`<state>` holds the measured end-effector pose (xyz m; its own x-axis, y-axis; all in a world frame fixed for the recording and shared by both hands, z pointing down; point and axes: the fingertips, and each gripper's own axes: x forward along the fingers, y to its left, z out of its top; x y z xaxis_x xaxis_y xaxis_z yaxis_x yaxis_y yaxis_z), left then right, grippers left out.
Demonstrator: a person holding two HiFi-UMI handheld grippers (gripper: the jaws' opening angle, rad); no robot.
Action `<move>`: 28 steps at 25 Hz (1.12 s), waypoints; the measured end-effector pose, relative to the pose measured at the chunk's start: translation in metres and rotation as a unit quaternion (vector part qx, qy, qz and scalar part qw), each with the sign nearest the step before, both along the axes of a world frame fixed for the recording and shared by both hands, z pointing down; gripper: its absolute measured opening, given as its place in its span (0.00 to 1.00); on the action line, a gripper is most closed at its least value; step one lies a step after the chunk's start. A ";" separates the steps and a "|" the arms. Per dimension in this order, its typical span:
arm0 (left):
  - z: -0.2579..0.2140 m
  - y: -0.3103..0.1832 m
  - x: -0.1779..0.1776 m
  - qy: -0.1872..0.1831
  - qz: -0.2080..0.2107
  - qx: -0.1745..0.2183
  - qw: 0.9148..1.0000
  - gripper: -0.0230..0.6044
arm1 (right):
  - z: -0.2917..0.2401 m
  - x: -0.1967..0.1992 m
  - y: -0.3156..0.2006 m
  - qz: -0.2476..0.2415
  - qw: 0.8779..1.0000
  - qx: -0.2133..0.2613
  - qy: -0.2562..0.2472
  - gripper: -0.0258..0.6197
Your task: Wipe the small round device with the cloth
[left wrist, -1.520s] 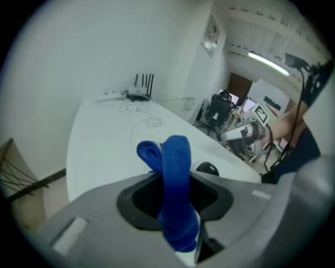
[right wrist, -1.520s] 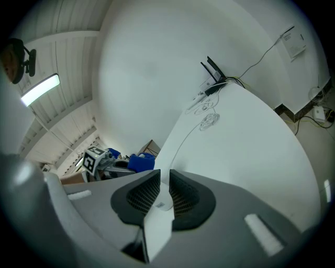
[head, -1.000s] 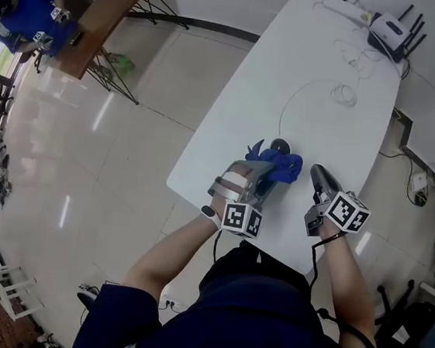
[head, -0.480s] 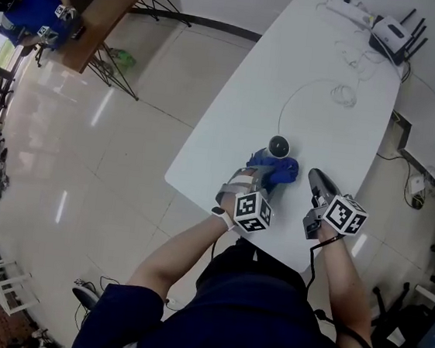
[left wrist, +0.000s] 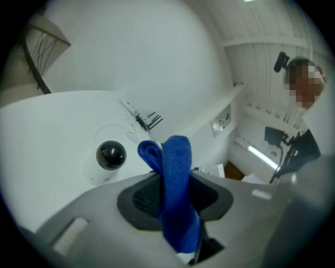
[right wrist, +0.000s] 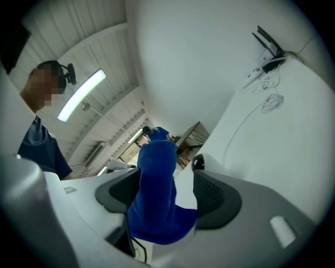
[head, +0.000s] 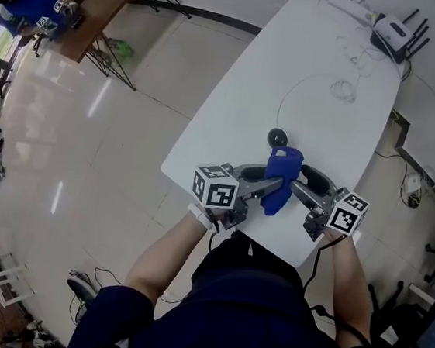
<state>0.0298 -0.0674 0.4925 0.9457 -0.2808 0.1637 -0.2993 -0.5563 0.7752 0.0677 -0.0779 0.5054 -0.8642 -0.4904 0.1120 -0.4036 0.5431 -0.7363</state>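
Sitting on the white surface near its close edge, the small round device shows its dark dome, and nothing touches it. The blue cloth hangs in the air just on my side of it, clear of the surface. I judge that no wiping is under way at this moment and that this is a regrip of the cloth between my two hands. The left claw is clamped on the cloth, with pads pressing its fold from both sides. The right claw has just been opening and stands wide. The cloth is between its jaws, but there is a gap beside one pad, so it holds nothing. Next I need to draw the right claw clear or close it on a fresh part of the cloth, then bring a loose fold down onto the dome. I can read no writing: the cubes carry only black-and-white square markers, and the router at the far end shows no legible label.
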 end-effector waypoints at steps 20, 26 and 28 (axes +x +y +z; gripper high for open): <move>-0.005 -0.021 -0.045 0.102 -0.115 -0.037 0.987 0.39 | 0.002 -0.023 -0.003 0.023 1.000 -0.011 0.006 0.25; 0.007 -0.057 -0.081 -0.064 -0.199 0.060 0.976 0.30 | 0.010 0.003 -0.041 0.088 0.972 0.075 0.205 0.25; 0.004 -0.064 -0.079 -0.104 -0.191 0.096 0.971 0.29 | 0.009 -0.012 -0.045 0.051 0.957 0.114 0.262 0.25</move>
